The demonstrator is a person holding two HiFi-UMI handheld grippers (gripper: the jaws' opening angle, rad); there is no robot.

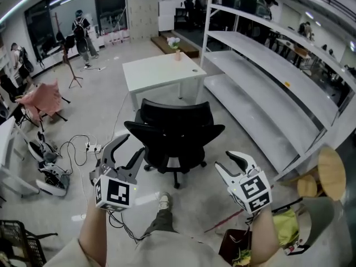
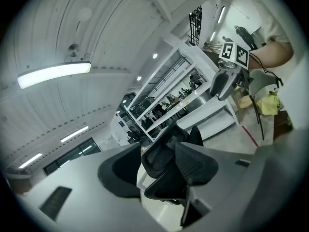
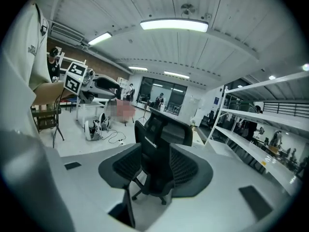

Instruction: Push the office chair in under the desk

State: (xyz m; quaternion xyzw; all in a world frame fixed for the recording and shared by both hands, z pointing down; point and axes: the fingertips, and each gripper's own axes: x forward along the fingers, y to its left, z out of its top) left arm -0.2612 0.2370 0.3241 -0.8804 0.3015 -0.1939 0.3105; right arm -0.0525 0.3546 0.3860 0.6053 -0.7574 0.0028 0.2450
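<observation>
The office chair [image 1: 175, 135] stands straight ahead of you, in the gap between your two grippers and a little beyond their tips; neither gripper touches it. Your left gripper [image 1: 129, 149] is just off the chair's left armrest side, and your right gripper [image 1: 229, 163] is off its right side, slightly further back. In the left gripper view the chair [image 2: 166, 163] shows through the open gap between the jaws, well clear of both pads; in the right gripper view it [image 3: 157, 149] sits the same way, framed by the jaws but apart from them. Both grippers have their jaws spread with nothing pinched.

The chair is black, with a mesh back, a headrest on top, two armrests and a star base on castors. Its back faces you, and the white desk [image 1: 161, 71] lies beyond it, on the far side from your grippers; the chair stands near the desk's front edge.

Your bare forearms reach forward from below, the left [image 1: 94, 232] and the right [image 1: 261, 232] held roughly parallel. Each gripper's marker cube faces up, and the jaws point forward at the chair.
</observation>
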